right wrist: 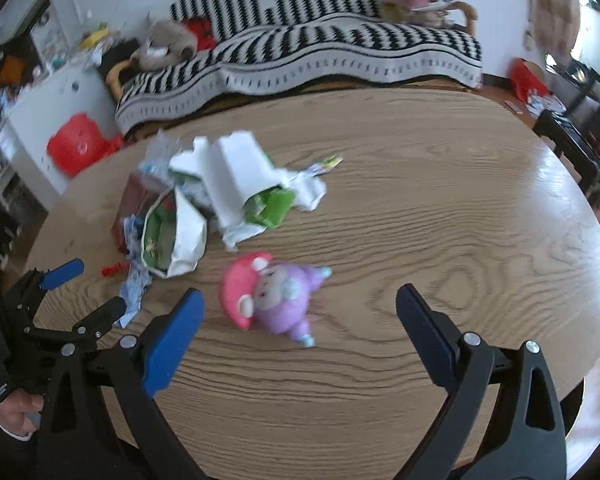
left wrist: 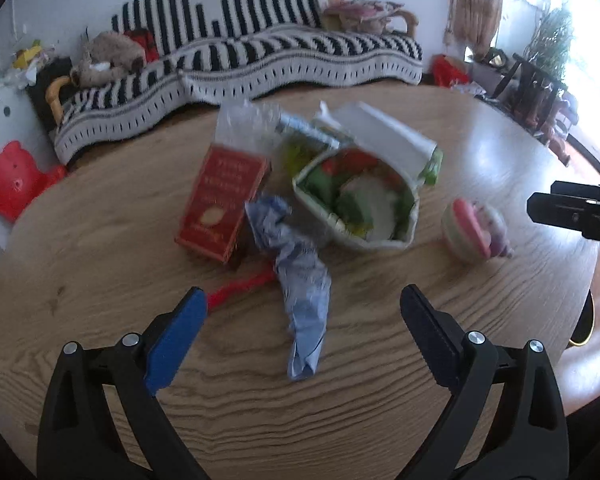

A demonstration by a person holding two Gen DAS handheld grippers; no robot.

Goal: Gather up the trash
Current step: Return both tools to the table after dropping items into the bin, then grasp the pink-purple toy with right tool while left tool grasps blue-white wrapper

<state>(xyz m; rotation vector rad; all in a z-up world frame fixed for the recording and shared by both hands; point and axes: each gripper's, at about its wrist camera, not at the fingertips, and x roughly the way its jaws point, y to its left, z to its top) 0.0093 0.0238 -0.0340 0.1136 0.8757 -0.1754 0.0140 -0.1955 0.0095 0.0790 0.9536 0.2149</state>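
A crumpled blue wrapper (left wrist: 300,280) lies on the round wooden table (left wrist: 100,240), just ahead of my open, empty left gripper (left wrist: 300,300). Behind it are a red box (left wrist: 220,204), a clear plastic bag (left wrist: 248,124), a torn white-and-green carton (left wrist: 364,192) and a red stick (left wrist: 240,286). A pink and purple toy (right wrist: 268,296) lies just ahead of my open, empty right gripper (right wrist: 300,300). The carton (right wrist: 236,176) and blue wrapper (right wrist: 134,292) show left in the right wrist view, beside the left gripper (right wrist: 88,284).
A striped sofa (left wrist: 260,56) with plush toys stands behind the table. A red bear-shaped stool (left wrist: 12,180) is at the left. Dark chairs and plants (left wrist: 540,80) are at the right by the window. The right gripper (left wrist: 580,212) shows at the right edge.
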